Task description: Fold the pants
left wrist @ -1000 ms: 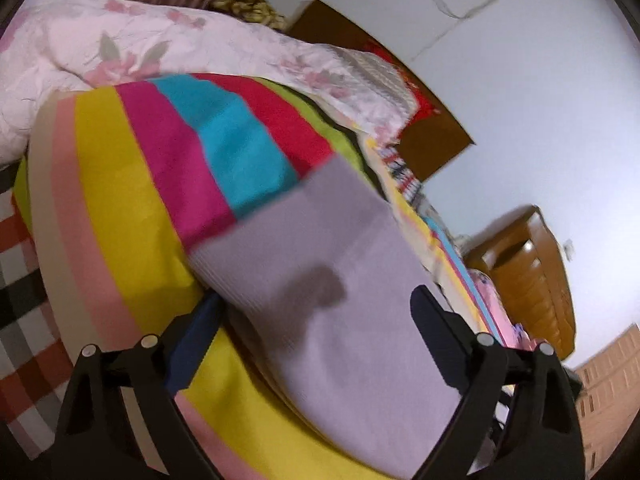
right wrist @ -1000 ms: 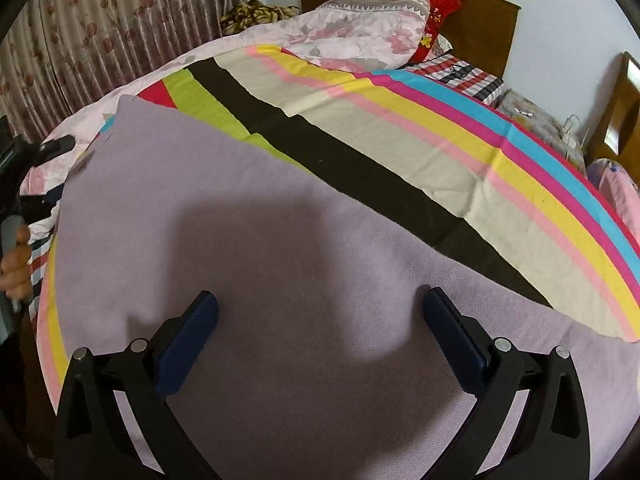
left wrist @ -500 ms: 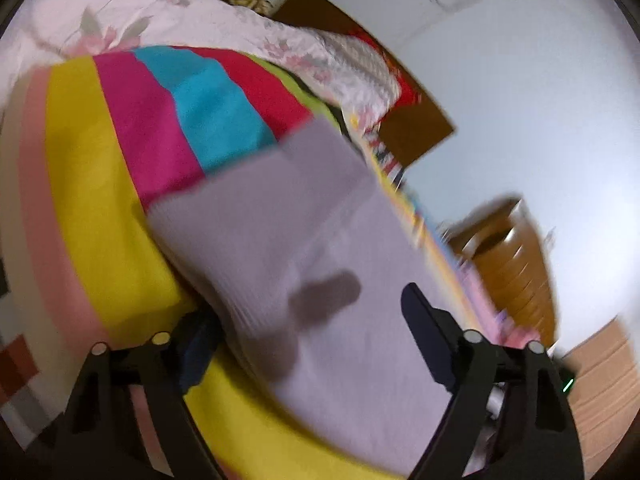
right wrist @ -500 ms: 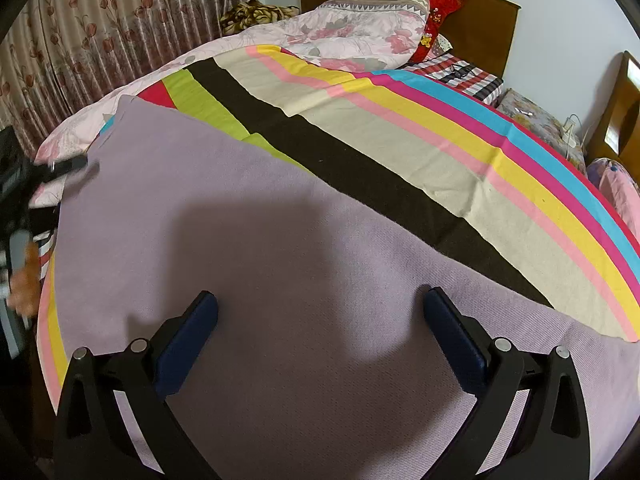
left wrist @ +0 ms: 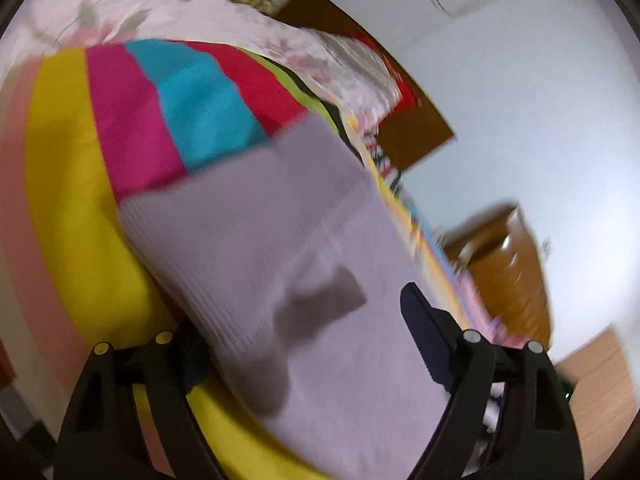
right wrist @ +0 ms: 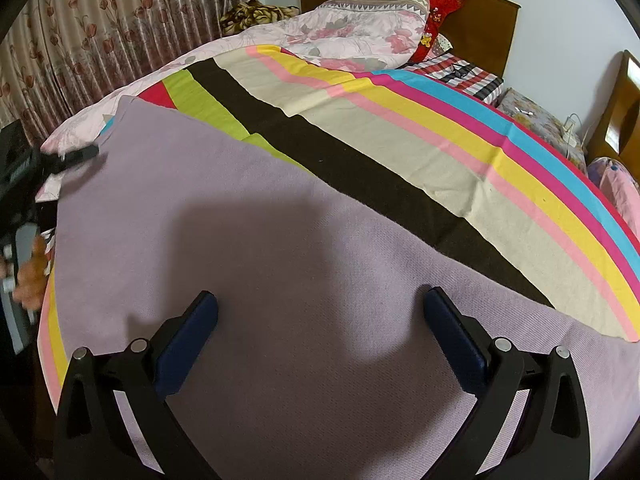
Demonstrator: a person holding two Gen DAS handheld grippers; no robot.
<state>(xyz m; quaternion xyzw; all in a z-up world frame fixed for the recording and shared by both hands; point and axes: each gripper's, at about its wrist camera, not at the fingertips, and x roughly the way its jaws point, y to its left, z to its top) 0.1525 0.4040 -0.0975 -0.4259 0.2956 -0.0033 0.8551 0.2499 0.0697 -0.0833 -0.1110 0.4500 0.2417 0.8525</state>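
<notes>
So the pants [right wrist: 248, 264] are lilac knit, spread flat on the striped blanket [right wrist: 460, 152] over the bed, and their long axis runs from the far-left end, by the floral quilt [right wrist: 344, 28], down toward the near right. The right gripper [right wrist: 320, 328] hovers over the middle of them, jaws wide apart with nothing between them but fabric below. The left gripper [left wrist: 304, 344] sits at the far-left end: in its blurry view one jaw is clear on top of the cloth and the other seems tucked under the ribbed edge, so the edge lies between the jaws, which aren't clamped as far as I can tell. In the right view you can see that gripper [right wrist: 76, 156] poking in at that same end. My guess is the left one is closer to a usable edge, so the fold probably starts there, carrying that end along the length toward the right gripper.
</notes>
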